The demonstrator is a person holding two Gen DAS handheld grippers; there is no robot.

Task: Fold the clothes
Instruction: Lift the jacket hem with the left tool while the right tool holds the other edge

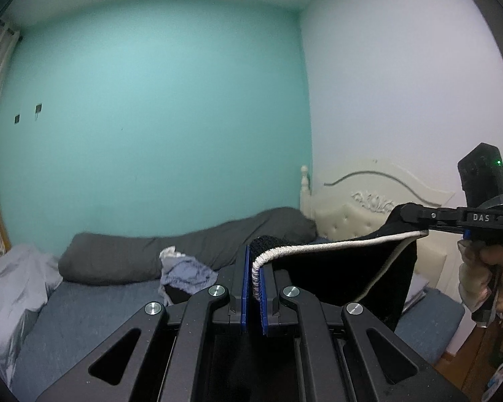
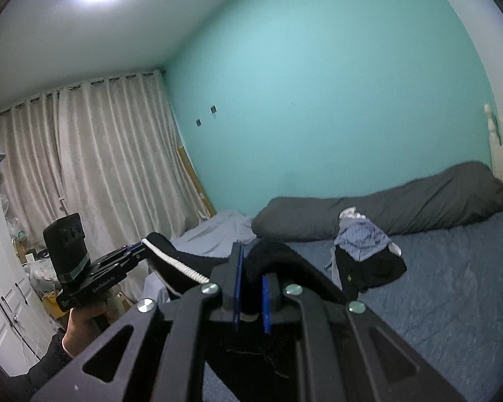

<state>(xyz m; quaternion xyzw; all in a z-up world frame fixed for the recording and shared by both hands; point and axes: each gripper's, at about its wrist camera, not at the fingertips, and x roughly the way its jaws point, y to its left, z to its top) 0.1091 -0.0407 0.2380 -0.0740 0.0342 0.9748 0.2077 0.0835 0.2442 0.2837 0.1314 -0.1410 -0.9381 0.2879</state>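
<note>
Left gripper (image 1: 255, 278): you clamp the white edge of the black garment (image 1: 352, 268).
Right gripper (image 2: 251, 288): clenched on the same garment.
Garment: stretched between both, above the bed (image 2: 436, 301).

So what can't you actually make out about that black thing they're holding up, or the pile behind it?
- Black garment: its kind is unclear; its lower part drops behind the left tool in the left wrist view and the right tool in the right wrist view.
- Pile of clothes on the bed: too crumpled to count the pieces.
</note>
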